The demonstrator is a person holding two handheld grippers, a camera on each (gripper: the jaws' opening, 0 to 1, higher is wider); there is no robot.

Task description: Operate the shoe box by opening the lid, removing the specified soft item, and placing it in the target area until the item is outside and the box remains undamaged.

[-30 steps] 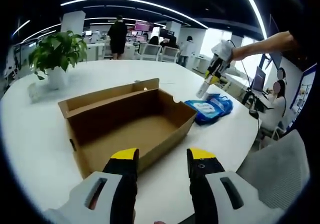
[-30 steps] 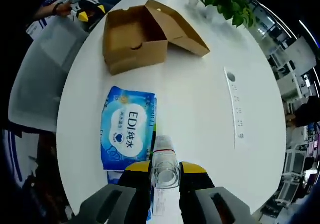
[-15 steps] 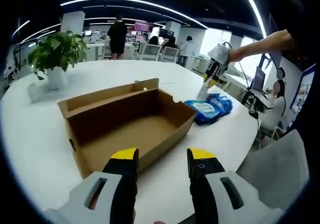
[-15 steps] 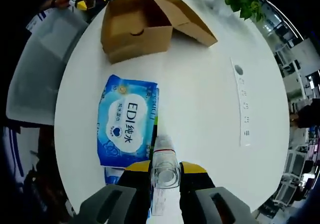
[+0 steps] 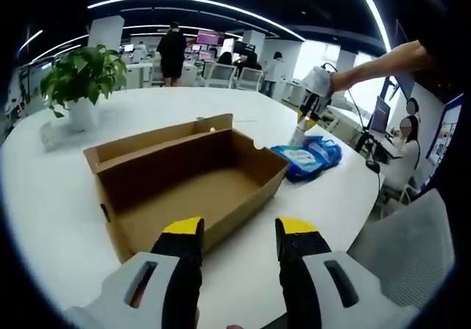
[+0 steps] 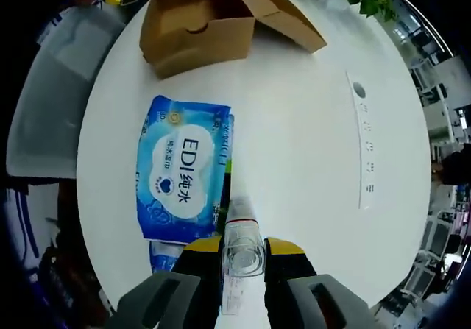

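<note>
The brown cardboard shoe box (image 5: 193,176) lies open on the white table, its inside bare; its lid (image 6: 283,21) is folded back. My left gripper (image 5: 239,232) is open just in front of the box's near wall, holding nothing. My right gripper (image 6: 243,246) is shut on a clear plastic bottle (image 6: 240,224) with a white cap, held above the table. From the left gripper view, that gripper (image 5: 315,93) hangs with the bottle (image 5: 298,133) over the blue wipes pack (image 5: 303,157). The soft wipes pack (image 6: 182,168) lies flat outside the box.
A second blue pack (image 6: 165,251) lies partly under the wipes pack. A socket strip (image 6: 366,141) is set in the table to the right. A potted plant (image 5: 81,79) stands at the far left. A grey chair (image 5: 401,233) sits beside the table edge. People stand in the office behind.
The right gripper with the bottle has drifted slightly, so the wipes pack sits nearer and the box higher in its view. The left gripper and the box have not moved.
</note>
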